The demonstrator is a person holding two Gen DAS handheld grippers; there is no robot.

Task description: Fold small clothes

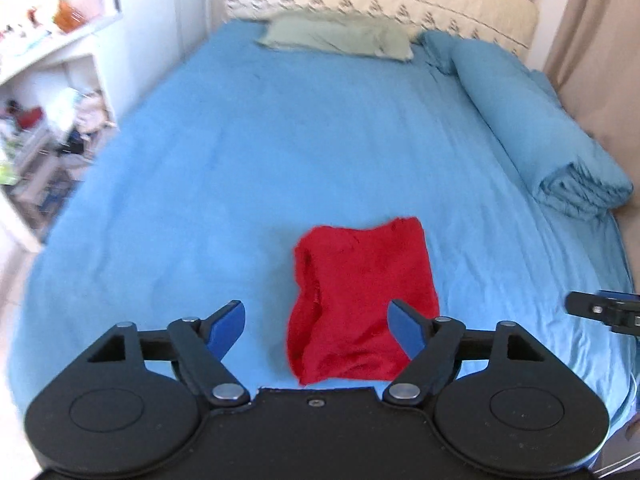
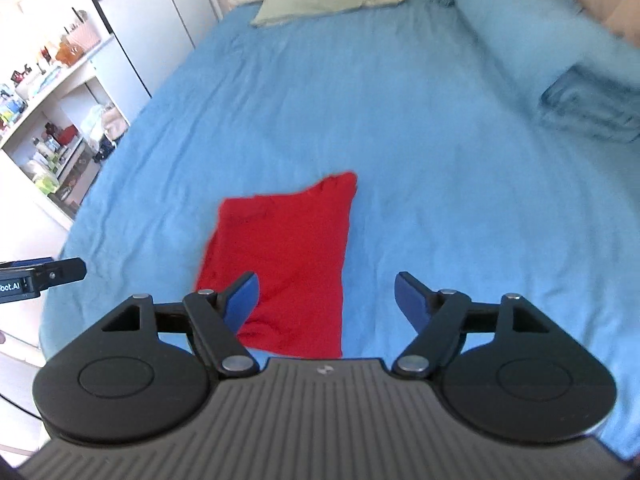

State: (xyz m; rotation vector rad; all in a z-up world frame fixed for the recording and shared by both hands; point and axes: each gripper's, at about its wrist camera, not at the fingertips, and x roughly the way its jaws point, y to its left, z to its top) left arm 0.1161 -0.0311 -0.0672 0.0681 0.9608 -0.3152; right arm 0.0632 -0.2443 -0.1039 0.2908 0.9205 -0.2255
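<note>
Both grippers [image 1: 316, 322] [image 2: 326, 300] hover spread above red garment [image 1: 360, 300].

Black gripper [image 1: 316, 324], blue fingertips [image 1: 228, 326]

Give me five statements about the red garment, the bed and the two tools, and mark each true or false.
1. The red garment lies on the blue bedsheet. True.
2. The left tool grips the garment. False: it is open, holding nothing.
3. The right tool is open. True.
4. A folded blue duvet lies along the bed's right side. True.
5. The pillow at the head is red. False: it is pale green.
</note>
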